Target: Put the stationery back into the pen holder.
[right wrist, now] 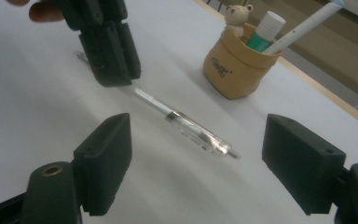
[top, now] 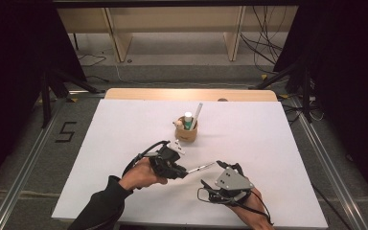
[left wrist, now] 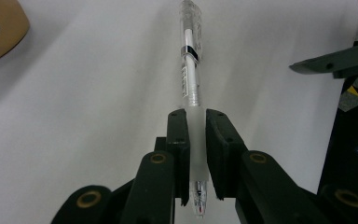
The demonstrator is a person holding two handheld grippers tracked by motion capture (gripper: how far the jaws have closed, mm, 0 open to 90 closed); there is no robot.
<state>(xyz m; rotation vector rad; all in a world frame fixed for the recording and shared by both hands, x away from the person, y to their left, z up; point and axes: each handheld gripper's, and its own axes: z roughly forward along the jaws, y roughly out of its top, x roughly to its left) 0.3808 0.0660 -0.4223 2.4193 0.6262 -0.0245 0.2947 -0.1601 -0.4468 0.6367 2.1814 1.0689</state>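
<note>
From the high view, I see my left gripper [top: 179, 168] just left of the table's centre, toward 7 o'clock from the holder, clamped on the grip end of a clear pen [top: 202, 167]; the pen runs out level toward 3 o'clock, its free end near my right gripper [top: 212, 168]. The right gripper sits at about 5 o'clock on the white table [top: 124, 124], grey plate uppermost, and I cannot tell its jaw spacing from this angle. A tan pen holder [top: 187, 132] stands at 12 o'clock from both grippers, well apart from them, holding a small bear figure, a white-capped green tube and a slanted white pen. Along the left gripper view, I see my own two jaws pressed against both sides of the pen's [left wrist: 193, 88] frosted grip section, tip pointing back to 6 o'clock, clip and clicker end extending to 12 o'clock above the white surface; the holder's [left wrist: 0, 28] edge shows at 10 o'clock and one jaw of the right gripper at 3 o'clock. Along the right gripper view, I see my jaws spread wide with nothing between the pads; the pen [right wrist: 191, 128] lies across the gap beyond them, its far end gripped by the left gripper [right wrist: 114, 70] at 11 o'clock. The holder [right wrist: 235, 72] stands at 1 o'clock with the bear [right wrist: 237, 16], the tube [right wrist: 265, 30] and the white pen [right wrist: 307, 23] inside.
</note>
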